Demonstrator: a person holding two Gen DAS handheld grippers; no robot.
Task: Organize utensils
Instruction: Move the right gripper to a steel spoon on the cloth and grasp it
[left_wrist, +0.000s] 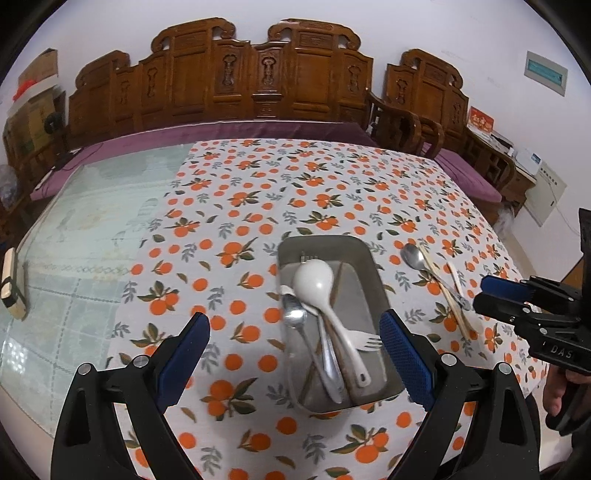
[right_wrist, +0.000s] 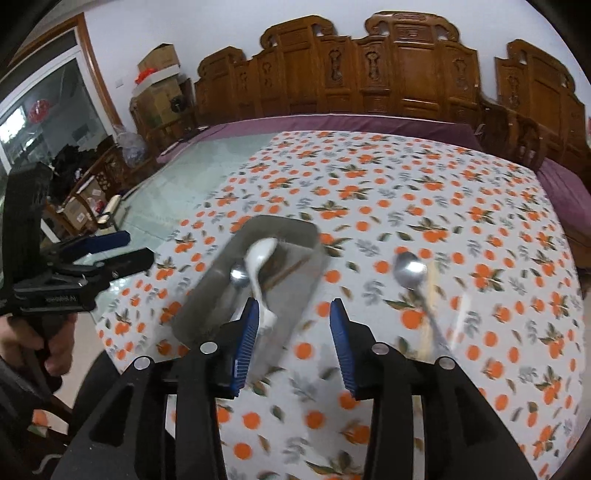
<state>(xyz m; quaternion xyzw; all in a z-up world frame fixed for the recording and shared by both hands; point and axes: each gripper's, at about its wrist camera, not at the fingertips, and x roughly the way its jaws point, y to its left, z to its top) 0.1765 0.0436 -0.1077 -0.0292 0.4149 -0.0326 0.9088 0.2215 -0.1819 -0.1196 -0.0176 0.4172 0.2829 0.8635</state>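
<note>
In the left wrist view, the grey rectangular metal tray (left_wrist: 364, 266) is seen on the orange-patterned worktop (left_wrist: 240, 206), holding a white ceramic soup spoon (left_wrist: 325, 306), a steel spoon (left_wrist: 299, 325) and a pale plastic fork (left_wrist: 369, 343). The left gripper (left_wrist: 293, 354) is held wide open and empty above the tray's near end. At three o'clock from the tray a loose steel spoon (left_wrist: 415, 258) is laid beside pale wooden chopsticks (left_wrist: 448, 295), long axes running from eleven to five o'clock. The right gripper (left_wrist: 484, 295) is seen just beyond their near ends.

In the right wrist view, which is blurred, the right gripper (right_wrist: 293, 339) is seen partly open with nothing between its fingers (right_wrist: 341, 343). The loose steel spoon (right_wrist: 410, 273) lies at one o'clock from them, handle trailing toward five o'clock. The right hand is judged nearer, so a short shift rightward with the fingers set across the handle would be called for.
</note>
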